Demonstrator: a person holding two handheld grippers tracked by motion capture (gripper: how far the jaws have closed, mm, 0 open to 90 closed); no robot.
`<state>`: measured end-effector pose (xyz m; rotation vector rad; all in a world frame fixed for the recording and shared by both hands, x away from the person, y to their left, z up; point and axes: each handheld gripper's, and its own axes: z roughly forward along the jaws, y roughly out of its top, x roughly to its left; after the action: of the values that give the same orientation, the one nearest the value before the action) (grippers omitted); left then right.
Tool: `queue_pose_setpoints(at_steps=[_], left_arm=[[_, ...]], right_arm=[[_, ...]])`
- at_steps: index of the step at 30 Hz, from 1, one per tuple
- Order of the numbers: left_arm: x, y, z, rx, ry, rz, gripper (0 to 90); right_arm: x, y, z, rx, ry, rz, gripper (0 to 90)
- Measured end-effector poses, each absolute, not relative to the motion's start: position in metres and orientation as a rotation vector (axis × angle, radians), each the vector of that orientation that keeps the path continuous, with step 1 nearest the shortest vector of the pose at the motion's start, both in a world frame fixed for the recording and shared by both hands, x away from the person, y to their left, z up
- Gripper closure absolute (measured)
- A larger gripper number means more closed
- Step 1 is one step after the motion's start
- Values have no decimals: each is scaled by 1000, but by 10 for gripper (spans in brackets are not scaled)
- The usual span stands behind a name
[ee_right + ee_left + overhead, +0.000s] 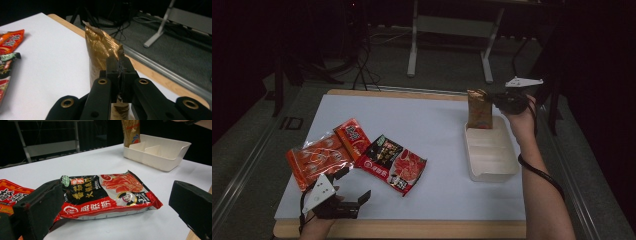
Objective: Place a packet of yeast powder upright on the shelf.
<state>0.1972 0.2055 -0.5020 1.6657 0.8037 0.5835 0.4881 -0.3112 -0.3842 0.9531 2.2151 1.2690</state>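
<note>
A person's right gripper [495,100], at about 2 o'clock on the white table [422,120], has its jaws clamped tight on the upper edge of a gold packet [479,108], which hangs upright over the far end of a cream divided tray [491,170]. In the right gripper view the same gripper [119,72] pinches the crumpled top of the gold packet [101,47]; the packet's lower part is hidden behind the black jaws, so whether its bottom touches the tray cannot be told there. In the left gripper view the gold packet [130,131] is cut off by the top edge and the cream divided tray [160,157] hides its foot.

At 7 o'clock the left gripper [353,186] rests at the table's near edge, jaws wide apart and holding nothing. Just beyond it lies a red-and-black packet [393,162] flat on the table, with 2 orange packets at 9 o'clock: the larger orange packet [314,160] and the smaller orange packet [352,138], which overlap. In the left gripper view the left jaw covers the near corner of the red-and-black packet [107,195], and the orange packaging [10,193] is cropped at the left edge. The dim light leaves the print on every packet hard to read from above.
</note>
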Motion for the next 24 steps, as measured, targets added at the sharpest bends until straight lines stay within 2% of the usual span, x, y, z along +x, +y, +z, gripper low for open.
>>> queue_pose_setpoints(at_steps=[13, 18, 20, 24], left_arm=[[198, 204, -502, 1669, 802, 576, 2], [199, 204, -503, 1669, 806, 572, 2], [199, 204, -503, 1668, 808, 571, 2], [199, 204, -502, 1667, 804, 573, 2]], right_arm=[[484, -333, -408, 1107, 2196, 1267, 851], [482, -337, -403, 1172, 2194, 1235, 745], [479, -339, -396, 1186, 2152, 1233, 646], [474, -338, -386, 1174, 2135, 1235, 605]])
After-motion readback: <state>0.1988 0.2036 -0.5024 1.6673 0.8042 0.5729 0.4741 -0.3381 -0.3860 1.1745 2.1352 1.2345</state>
